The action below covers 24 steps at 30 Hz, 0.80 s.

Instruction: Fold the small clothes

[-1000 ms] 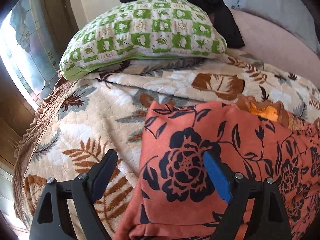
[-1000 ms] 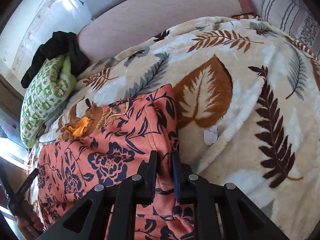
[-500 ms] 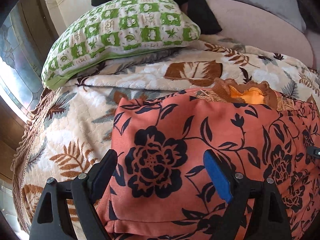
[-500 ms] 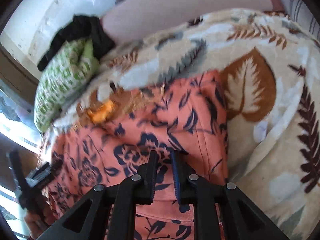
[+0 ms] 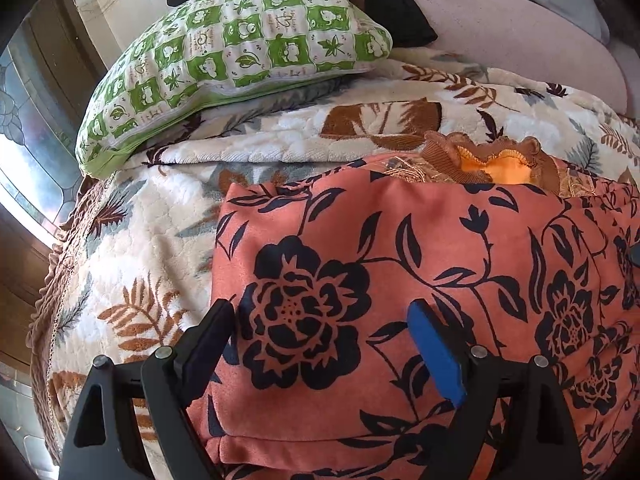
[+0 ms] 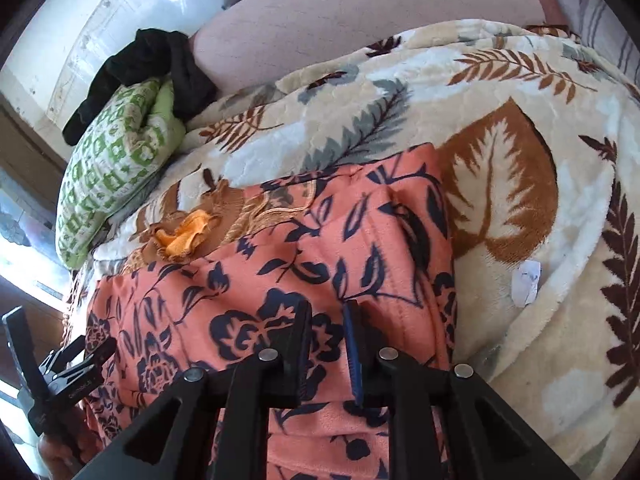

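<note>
On blanket, 1 garment, 1 pillow

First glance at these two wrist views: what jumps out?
The salmon-orange garment with navy flowers dominates, lying folded on the cream leaf-print blanket under both grippers. Behind it, to the left, a green-and-white checked pillow carries a black cloth. An orange-lined brown collar peeks at the garment's far edge.

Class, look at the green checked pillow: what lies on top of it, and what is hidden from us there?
A black garment is draped over the far end of the green checked pillow. The pillow rests on the leaf-patterned blanket. The part of the pillow under the garment is covered and cannot be seen.
</note>
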Motion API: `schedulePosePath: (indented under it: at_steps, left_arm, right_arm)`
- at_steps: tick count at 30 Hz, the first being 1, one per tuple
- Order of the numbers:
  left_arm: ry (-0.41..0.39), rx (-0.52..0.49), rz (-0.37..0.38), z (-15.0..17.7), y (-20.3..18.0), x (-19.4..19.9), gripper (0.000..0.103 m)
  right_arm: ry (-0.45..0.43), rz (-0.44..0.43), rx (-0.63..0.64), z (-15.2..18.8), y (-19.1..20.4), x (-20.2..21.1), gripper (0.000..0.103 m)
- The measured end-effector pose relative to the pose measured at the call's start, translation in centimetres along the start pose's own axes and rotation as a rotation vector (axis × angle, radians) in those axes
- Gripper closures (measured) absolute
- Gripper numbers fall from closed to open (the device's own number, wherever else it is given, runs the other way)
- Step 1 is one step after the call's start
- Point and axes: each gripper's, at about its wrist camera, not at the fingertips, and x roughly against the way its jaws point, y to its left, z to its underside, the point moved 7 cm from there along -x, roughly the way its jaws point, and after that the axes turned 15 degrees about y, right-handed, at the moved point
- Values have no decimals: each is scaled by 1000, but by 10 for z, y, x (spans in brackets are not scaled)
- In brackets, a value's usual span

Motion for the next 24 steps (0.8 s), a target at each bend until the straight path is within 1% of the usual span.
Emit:
schedulePosePath:
  at_steps: [1, 3, 5, 6, 8, 9, 10, 11, 14, 16, 18, 21, 22, 23, 24]
  left_arm:
    - [3, 6, -4, 0, 1, -1, 14]
    - [6, 8, 16, 2, 0, -1, 14]
    - [18, -10, 4, 4, -1, -3, 14]
    - [25, -24, -11, 6, -2, -5, 14]
    - [43, -48, -28, 8, -4, -9, 14]
    - [44, -54, -30, 9, -4, -8, 14]
    - [51, -61, -30, 10, -4, -8, 14]
    - [57, -68, -29, 11, -4, -8, 14]
    - [70, -87, -26, 14, -4, -8, 14]
    - [62, -65, -3, 13, 0, -4, 14]
    - [15, -11, 27, 7, 8, 7, 14]
    - [-51, 40, 37, -6, 16, 19, 14]
    - [-55, 56, 28, -9, 19, 17, 14]
    - [-37, 67, 15, -11, 22, 10, 14]
    - [6, 77, -5, -11, 25, -2, 14]
  right_arm:
    - [-3, -29, 21, 3, 8, 2, 83]
    - [2, -93, 73, 11, 27, 5, 83]
    - [47, -131, 143, 22, 50, -1, 83]
    - [96, -128, 179, 29, 59, -9, 83]
    - [262, -89, 243, 50, 70, -36, 81]
    - [239, -61, 285, 53, 73, -33, 81]
    - [243, -41, 317, 57, 77, -28, 81]
    - [278, -34, 317, 61, 77, -27, 81]
    - [323, -76, 294, 65, 75, -24, 81]
    - [314, -88, 301, 62, 75, -21, 82]
    - [274, -100, 305, 55, 76, -14, 81]
    - [107, -163, 260, 32, 75, 0, 81]
    - [51, -176, 234, 25, 72, 5, 81]
    - [6, -178, 206, 18, 67, 6, 80]
    - [-24, -170, 175, 12, 60, 5, 74]
